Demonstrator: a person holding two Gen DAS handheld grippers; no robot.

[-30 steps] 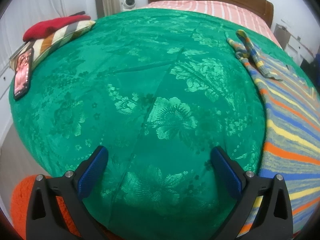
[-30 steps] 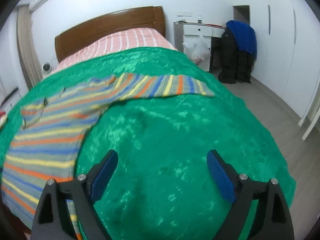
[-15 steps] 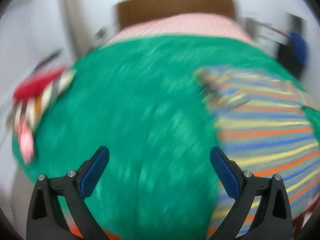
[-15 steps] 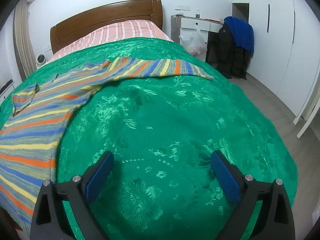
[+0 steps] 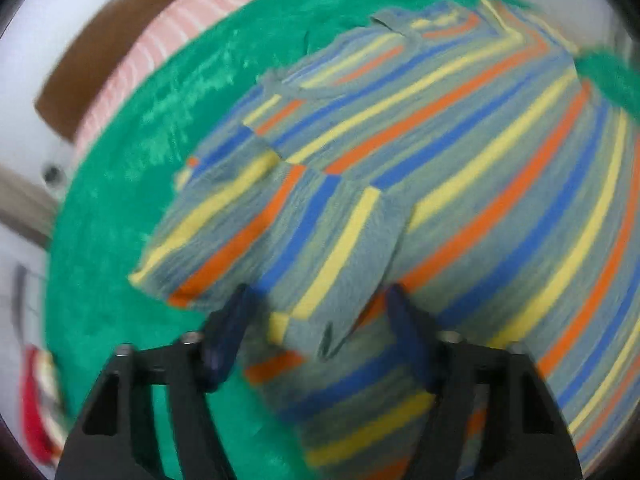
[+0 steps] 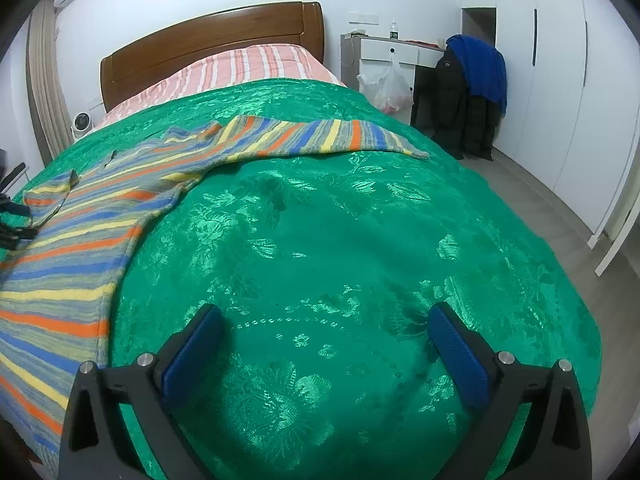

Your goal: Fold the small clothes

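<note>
Since the earlier picture the left gripper [image 5: 316, 332] has swung from bare green bedspread [image 6: 340, 240] onto the striped sweater [image 5: 440, 152], while the right gripper [image 6: 324, 344] has hardly changed its place. The sweater lies spread on the bedspread, directly ahead of the left gripper and well to the left of the right one, with one sleeve [image 6: 320, 140] stretched out far in front of the right gripper.

The left jaws are closing, and a raised fold of the near sleeve [image 5: 320, 248] stands between them; the blurred view does not show whether the pads already press it. To do this step well, the jaws probably should take the sleeve layer only, without the bedspread below, and then carry it across the body in a flat line. The right gripper stands wide open above the bedspread with nothing between its fingers.

Farther ahead are a pink striped sheet [image 6: 248, 68], a wooden headboard [image 6: 208, 40], a white desk [image 6: 384, 50] and dark clothes [image 6: 468, 92] on a chair.
</note>
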